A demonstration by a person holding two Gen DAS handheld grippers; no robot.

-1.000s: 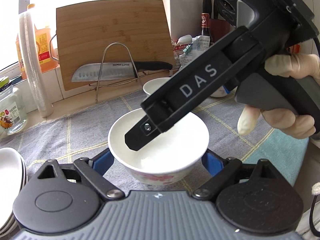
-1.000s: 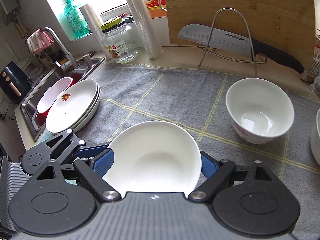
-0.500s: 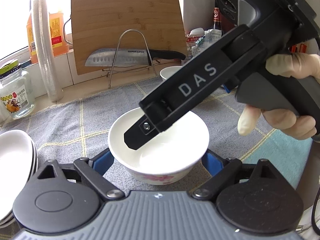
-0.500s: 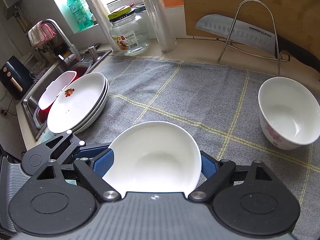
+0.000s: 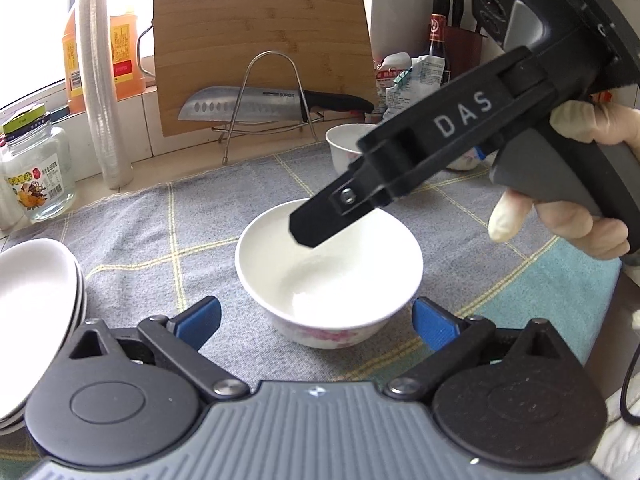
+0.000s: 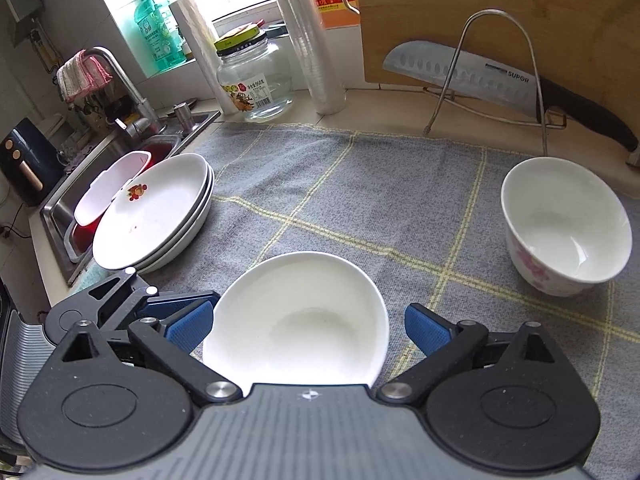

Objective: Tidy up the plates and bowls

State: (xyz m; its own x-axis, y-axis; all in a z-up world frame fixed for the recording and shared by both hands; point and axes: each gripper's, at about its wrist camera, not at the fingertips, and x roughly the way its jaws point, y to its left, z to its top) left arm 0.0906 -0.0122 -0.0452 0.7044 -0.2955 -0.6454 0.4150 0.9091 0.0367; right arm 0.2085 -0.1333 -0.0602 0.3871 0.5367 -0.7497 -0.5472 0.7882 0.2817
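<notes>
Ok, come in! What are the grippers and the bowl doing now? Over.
Both grippers opening, pads off. Left gripper straddles the flowered bowl on the cloth. Right gripper straddles the same bowl from the other side. Nothing blocking.

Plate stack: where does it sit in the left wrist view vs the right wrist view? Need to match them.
Left wrist: plate stack at the left edge, partly cut off by the frame, on the grey cloth.
Right wrist: plate stack left of centre, beside the sink.
Shared landmark: knife on its wire stand, top centre in left wrist, top right in right wrist.
</notes>
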